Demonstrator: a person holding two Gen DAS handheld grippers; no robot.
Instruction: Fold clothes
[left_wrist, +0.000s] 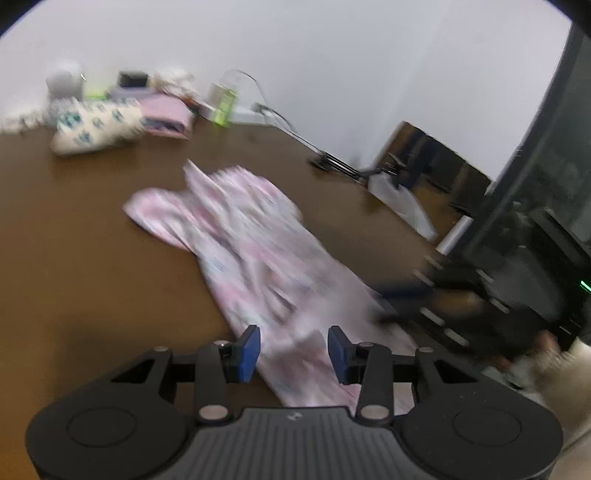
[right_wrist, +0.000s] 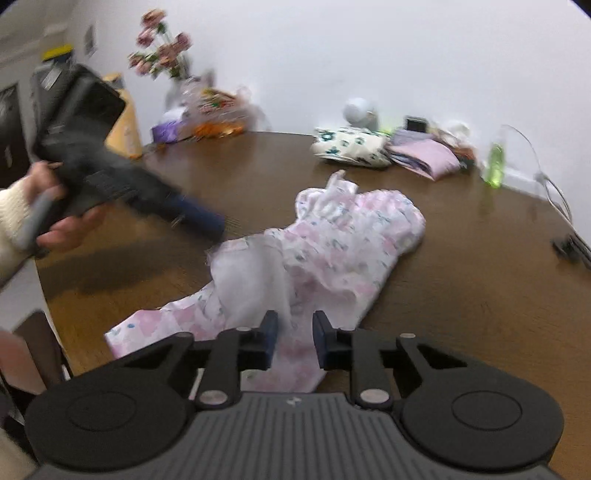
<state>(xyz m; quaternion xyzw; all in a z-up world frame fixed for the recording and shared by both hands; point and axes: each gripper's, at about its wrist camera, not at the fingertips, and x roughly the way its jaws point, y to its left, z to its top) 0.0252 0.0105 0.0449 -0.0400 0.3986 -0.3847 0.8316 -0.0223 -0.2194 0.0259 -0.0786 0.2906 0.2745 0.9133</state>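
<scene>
The brown table (right_wrist: 461, 295) carries a crumpled pink floral garment (right_wrist: 332, 251), which lies loose near its front edge, one end stretching toward the far side. Behind it, near the wall, sit folded clothes: a white flowered bundle (right_wrist: 351, 147) and a pink stack (right_wrist: 428, 155).

The step in hand looks like the start of a new fold: the garment is not yet spread flat. Next, I judge, each claw must take a hem or corner and draw the cloth out.

The left claw (left_wrist: 293, 350) is parted above the garment's near end, gripping nothing. The right claw (right_wrist: 295, 338) stands with a narrow gap, cloth beneath it; no pinch shows.

Only the right wrist view shows the person's left hand (right_wrist: 62, 218) and the flowers (right_wrist: 162, 51); only the left shows a dark cabinet (left_wrist: 535, 221).
</scene>
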